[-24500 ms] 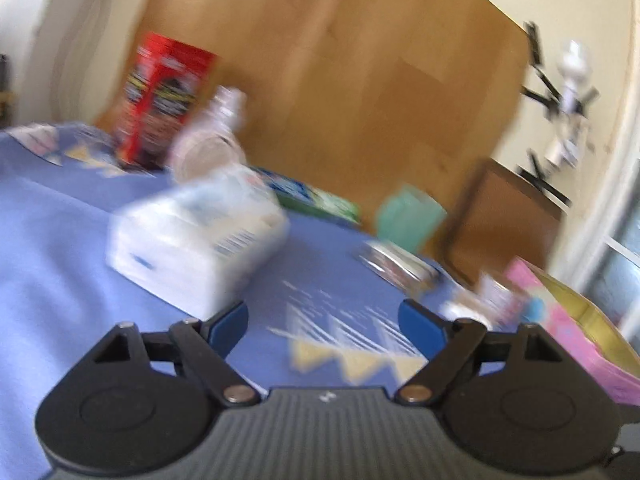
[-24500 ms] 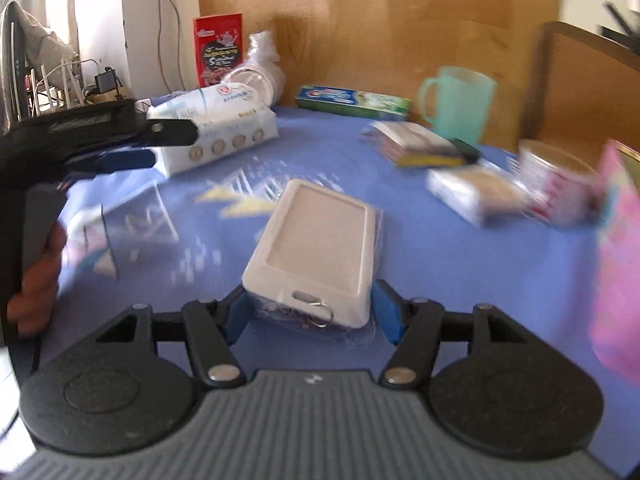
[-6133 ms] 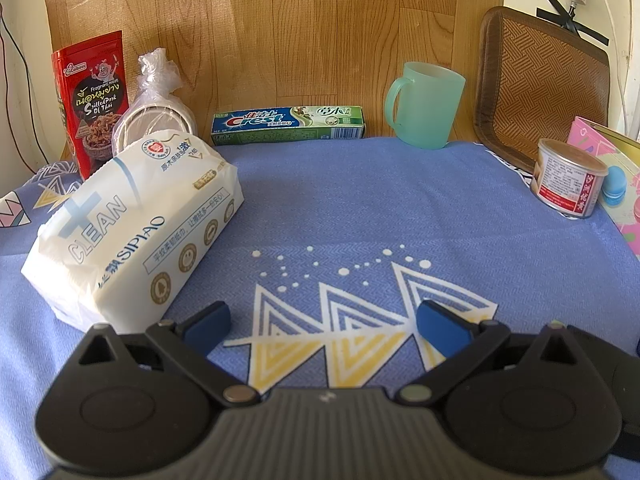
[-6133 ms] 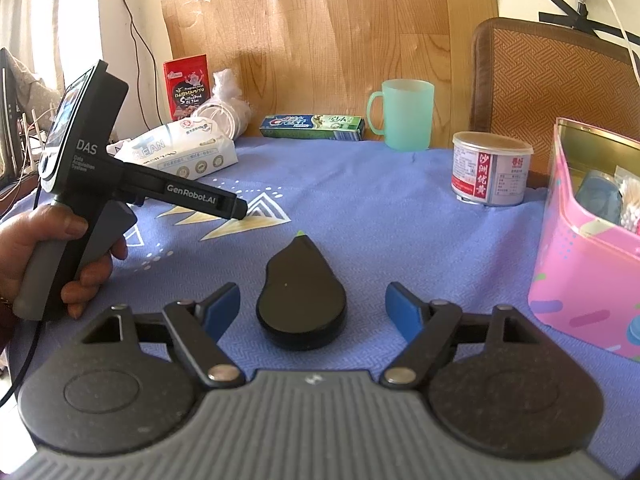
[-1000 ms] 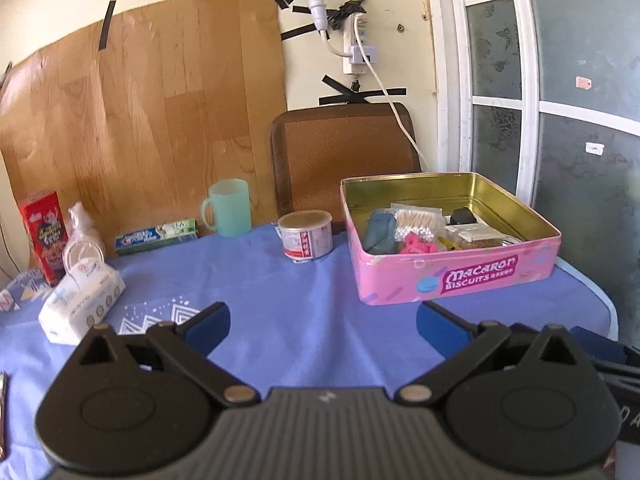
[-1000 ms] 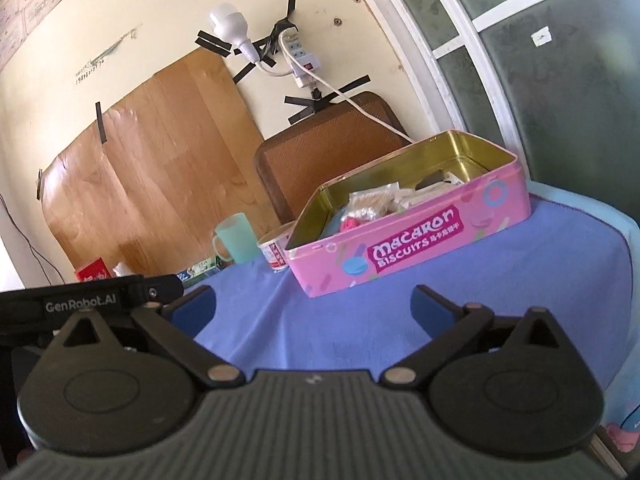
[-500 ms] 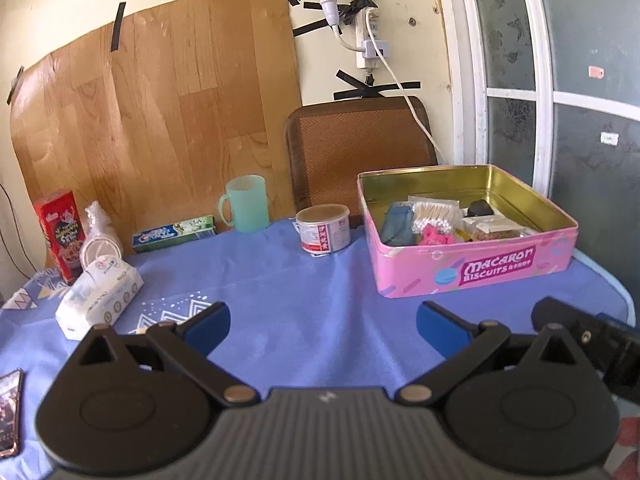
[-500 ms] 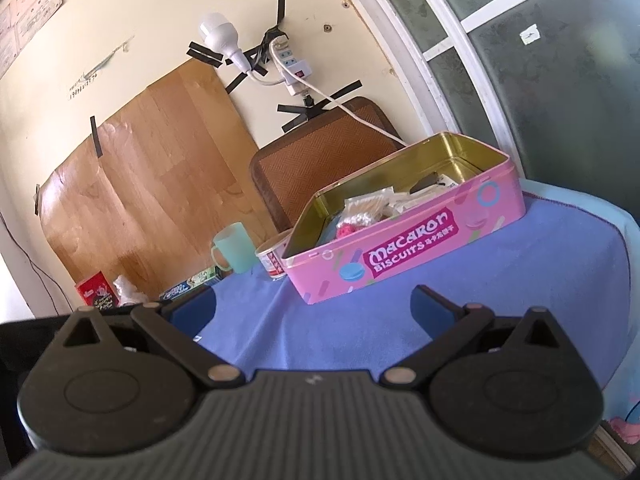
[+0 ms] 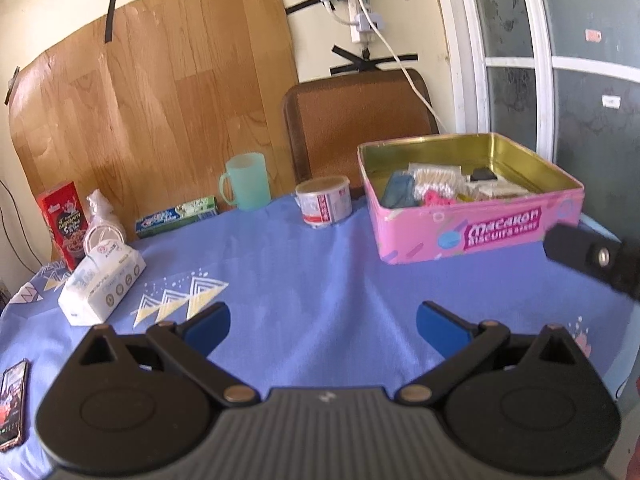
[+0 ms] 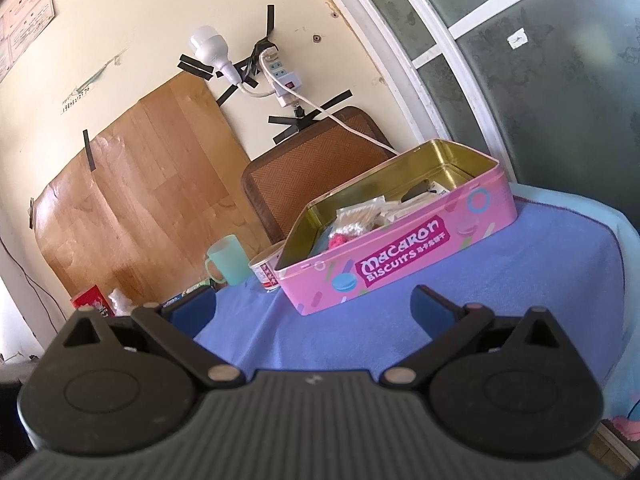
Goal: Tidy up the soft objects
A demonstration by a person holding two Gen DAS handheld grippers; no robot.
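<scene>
Grippers fill the bottom of both frames. The left gripper (image 9: 323, 322) has its jaws wide apart with nothing between them, only the blue tablecloth (image 9: 304, 280) showing in the gap. The right gripper (image 10: 314, 308) also has its jaws spread wide and holds nothing; in the left wrist view a part of it shows at the right edge of the frame.

At the lower left edge of the left wrist view a phone (image 9: 12, 404) lies flat on the cloth. Further up on the left lies a white pack of wipes (image 9: 102, 286), a soft thing that is on the table, well apart from the tin. Behind it, near the wooden board, stand a red snack box (image 9: 66, 224) and a bagged round container (image 9: 102, 228), and a toothpaste box (image 9: 176, 216) lies to the right of them.

In the middle of the frame stand a green mug (image 9: 245, 181) and a small can (image 9: 325, 205). Just beside the can, on the right, is the pink biscuit tin (image 9: 472, 232), open at the top, with several small things inside, among them a packet of cotton swabs (image 9: 436, 182). In the right wrist view the tin (image 10: 400, 264) is in the centre, tilted in the frame.
</scene>
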